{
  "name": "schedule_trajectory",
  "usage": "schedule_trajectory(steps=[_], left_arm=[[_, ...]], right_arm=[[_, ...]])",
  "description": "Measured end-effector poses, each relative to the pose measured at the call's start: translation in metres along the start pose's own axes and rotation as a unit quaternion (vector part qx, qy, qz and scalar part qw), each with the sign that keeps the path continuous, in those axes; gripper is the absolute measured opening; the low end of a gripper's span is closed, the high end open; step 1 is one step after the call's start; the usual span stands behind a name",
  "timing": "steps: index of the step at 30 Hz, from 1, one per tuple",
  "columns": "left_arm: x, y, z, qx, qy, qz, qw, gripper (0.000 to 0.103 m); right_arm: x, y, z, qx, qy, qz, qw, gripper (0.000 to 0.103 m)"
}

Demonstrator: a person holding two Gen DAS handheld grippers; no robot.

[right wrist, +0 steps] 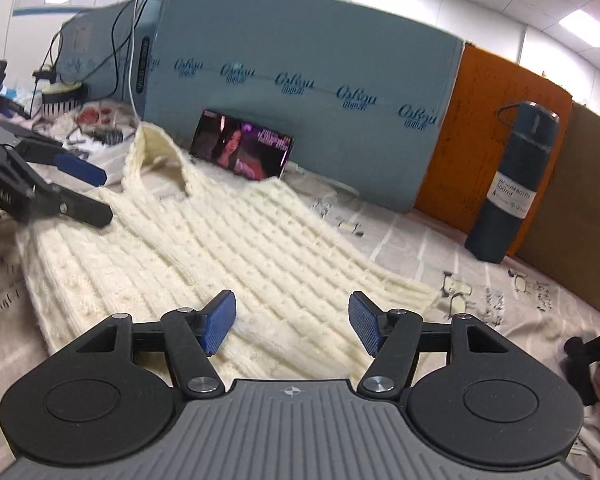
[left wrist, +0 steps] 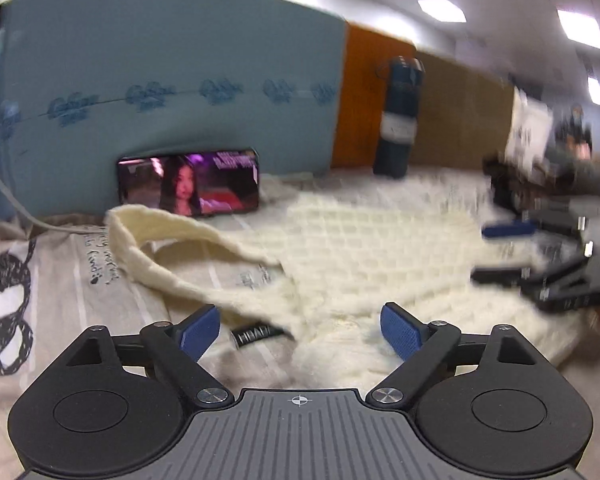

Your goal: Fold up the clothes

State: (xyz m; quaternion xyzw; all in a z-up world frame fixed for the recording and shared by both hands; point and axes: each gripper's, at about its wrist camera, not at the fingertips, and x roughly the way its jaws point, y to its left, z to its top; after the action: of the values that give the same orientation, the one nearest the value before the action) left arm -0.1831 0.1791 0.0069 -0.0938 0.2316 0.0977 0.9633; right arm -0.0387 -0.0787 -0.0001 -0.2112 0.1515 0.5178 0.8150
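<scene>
A cream cable-knit vest [left wrist: 352, 248] lies spread on the printed cloth, its shoulder strap [left wrist: 156, 236] looped toward a phone. My left gripper [left wrist: 300, 328] hovers open over the vest's near edge, blue pads apart, nothing pressed between them; a black garment label [left wrist: 256, 334] lies beside its left pad. In the right wrist view the same vest [right wrist: 236, 248] runs from near centre to far left. My right gripper [right wrist: 292, 322] stands open above the vest's hem, pads clear of the knit. The left gripper [right wrist: 60, 188] shows at the left edge, the right gripper [left wrist: 540, 252] at the right edge, blurred.
A phone [right wrist: 242, 146] playing video leans on a blue foam board [right wrist: 300, 80]. A dark blue bottle [right wrist: 512, 184] stands by an orange panel [right wrist: 500, 120]. Cables and clutter [right wrist: 60, 96] sit at the far left. Dark and pink fabric [right wrist: 596, 360] lies at the right edge.
</scene>
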Motion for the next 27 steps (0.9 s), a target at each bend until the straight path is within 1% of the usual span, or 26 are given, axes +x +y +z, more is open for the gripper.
schedule_trajectory(steps=[1,3,5,7,10,12,13,15,16,17,18,20,22,24,25,27], left_arm=[[-0.004,0.006,0.004,-0.015,-0.008,-0.003,0.9998,0.09],[-0.01,0.019,0.011,-0.047,-0.025,0.005,0.9986,0.09],[-0.013,0.031,0.017,-0.07,-0.042,0.029,0.9962,0.09],[-0.009,0.041,0.023,-0.079,-0.048,0.064,0.9937,0.09],[0.014,0.05,0.029,-0.075,-0.029,0.089,0.9927,0.09],[0.032,0.056,0.031,-0.072,-0.002,0.091,0.9932,0.089],[0.04,0.059,0.032,-0.072,0.01,0.091,0.9932,0.089],[0.052,0.064,0.033,-0.063,0.02,0.096,0.9932,0.087],[0.057,0.065,0.033,-0.058,0.018,0.101,0.993,0.084],[0.059,0.065,0.034,-0.05,0.016,0.109,0.9927,0.068],[0.061,0.065,0.035,-0.041,0.011,0.118,0.9922,0.041],[0.063,0.065,0.038,-0.022,0.002,0.136,0.9905,0.019],[0.055,0.058,0.043,0.002,-0.024,0.137,0.9903,0.019],[0.043,0.04,0.052,0.042,-0.057,0.13,0.989,0.019],[0.037,0.027,0.056,0.067,-0.072,0.12,0.9879,0.019],[0.028,-0.003,0.061,0.126,-0.093,0.083,0.9841,0.019]], right_arm=[[-0.004,-0.003,0.001,0.01,-0.007,0.002,1.0,0.065],[-0.009,-0.009,0.008,0.042,-0.021,0.009,0.999,0.067],[-0.015,-0.014,0.016,0.076,-0.032,0.013,0.997,0.067],[-0.018,-0.015,0.027,0.106,-0.045,0.011,0.993,0.071],[-0.017,-0.014,0.039,0.152,-0.061,0.014,0.986,0.072],[-0.012,-0.014,0.038,0.174,-0.074,0.024,0.982,0.073],[-0.01,-0.015,0.035,0.179,-0.073,0.033,0.981,0.074],[-0.006,-0.016,0.029,0.188,-0.068,0.05,0.978,0.075],[-0.004,-0.017,0.026,0.194,-0.064,0.053,0.978,0.075],[-0.003,-0.019,0.024,0.198,-0.061,0.054,0.977,0.075],[-0.002,-0.02,0.022,0.202,-0.058,0.055,0.976,0.075],[0.0,-0.022,0.019,0.21,-0.054,0.056,0.975,0.075],[0.002,-0.026,0.016,0.221,-0.051,0.054,0.972,0.075],[0.003,-0.029,0.013,0.232,-0.051,0.049,0.97,0.075],[0.002,-0.03,0.012,0.235,-0.053,0.046,0.97,0.075],[0.0,-0.032,0.011,0.239,-0.058,0.04,0.968,0.075]])
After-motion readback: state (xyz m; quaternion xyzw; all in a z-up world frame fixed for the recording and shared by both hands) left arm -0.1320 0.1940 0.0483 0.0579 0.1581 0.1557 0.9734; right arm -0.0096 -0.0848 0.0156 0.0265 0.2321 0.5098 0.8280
